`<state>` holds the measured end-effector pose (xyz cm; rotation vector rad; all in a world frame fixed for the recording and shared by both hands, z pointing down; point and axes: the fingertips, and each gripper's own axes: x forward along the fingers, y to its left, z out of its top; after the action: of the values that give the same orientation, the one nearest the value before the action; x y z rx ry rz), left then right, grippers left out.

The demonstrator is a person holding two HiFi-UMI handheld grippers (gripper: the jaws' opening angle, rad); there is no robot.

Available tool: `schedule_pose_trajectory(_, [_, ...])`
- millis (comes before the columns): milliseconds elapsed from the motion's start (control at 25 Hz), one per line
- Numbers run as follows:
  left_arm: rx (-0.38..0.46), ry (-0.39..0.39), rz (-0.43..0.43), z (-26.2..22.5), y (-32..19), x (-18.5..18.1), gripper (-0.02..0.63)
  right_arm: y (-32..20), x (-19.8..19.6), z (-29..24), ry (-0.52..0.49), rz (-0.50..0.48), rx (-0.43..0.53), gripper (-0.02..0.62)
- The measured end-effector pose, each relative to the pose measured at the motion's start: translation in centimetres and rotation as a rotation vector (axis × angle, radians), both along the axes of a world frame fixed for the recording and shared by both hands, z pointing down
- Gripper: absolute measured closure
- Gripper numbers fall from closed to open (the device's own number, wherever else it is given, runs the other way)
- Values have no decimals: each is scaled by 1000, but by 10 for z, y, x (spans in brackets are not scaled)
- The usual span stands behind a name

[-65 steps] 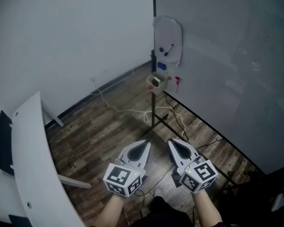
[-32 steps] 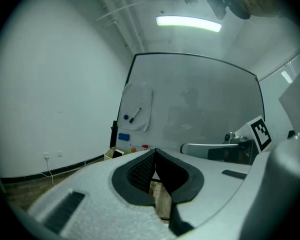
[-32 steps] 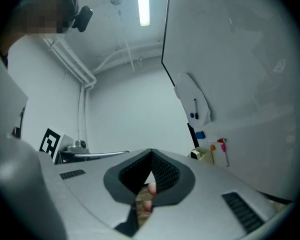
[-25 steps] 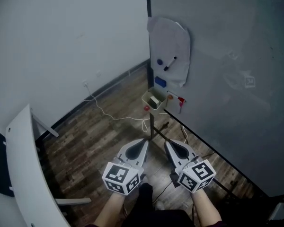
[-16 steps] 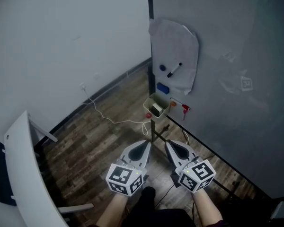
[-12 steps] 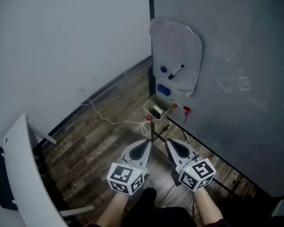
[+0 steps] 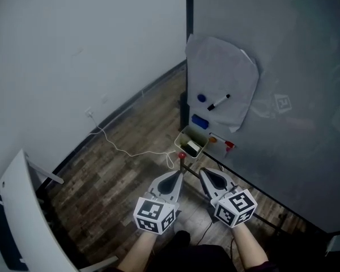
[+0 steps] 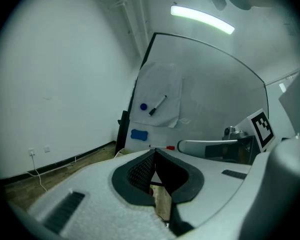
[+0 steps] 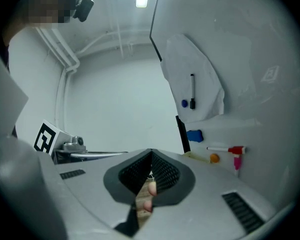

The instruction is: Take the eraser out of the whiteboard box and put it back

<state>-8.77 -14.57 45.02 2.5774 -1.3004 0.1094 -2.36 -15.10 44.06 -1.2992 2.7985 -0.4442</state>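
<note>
A small beige box [image 7: 190, 144] hangs at the whiteboard's [image 7: 294, 84] lower left corner, and a dark-and-white block, apparently the eraser [image 7: 192, 148], lies inside it. A blue pad [image 7: 200, 121] sticks to the board just above the box. My left gripper [image 7: 178, 173] and right gripper [image 7: 203, 170] are side by side just short of the box, both shut and empty. In the left gripper view, the left gripper [image 8: 154, 151] has its tips meeting, with the blue pad [image 8: 139, 134] beyond. The right gripper [image 9: 151, 151] looks the same in its own view.
A paper sheet [image 7: 224, 86] on the board carries a blue magnet [image 7: 201, 98] and a black marker [image 7: 219, 102]. A red-capped marker [image 7: 221, 142] lies on the board's ledge, and a red ball [image 7: 182, 155] sits below the box. A white cable [image 7: 130, 152] runs across the wooden floor. A white curved panel [image 7: 22, 208] stands at left.
Both grippers have moved forward together toward the board. The box and the paper sheet now appear nearer and larger. The jaws stay shut.
</note>
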Motion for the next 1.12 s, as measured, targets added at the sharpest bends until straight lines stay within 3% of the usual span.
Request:
schedule_pose_trajectory(440, [-27,16,58,12,-36,0,600,-36,-4,10,74,36,-13,592])
schedule_pose_trajectory(1040, [-80,36,15,38,-74,8,600,-85,-6,48,136,-40,-77,588])
schedule_pose_trajectory(1120, [-85,39,16,40,-77,9,600,-91,-7,54,171,-44,-84,535])
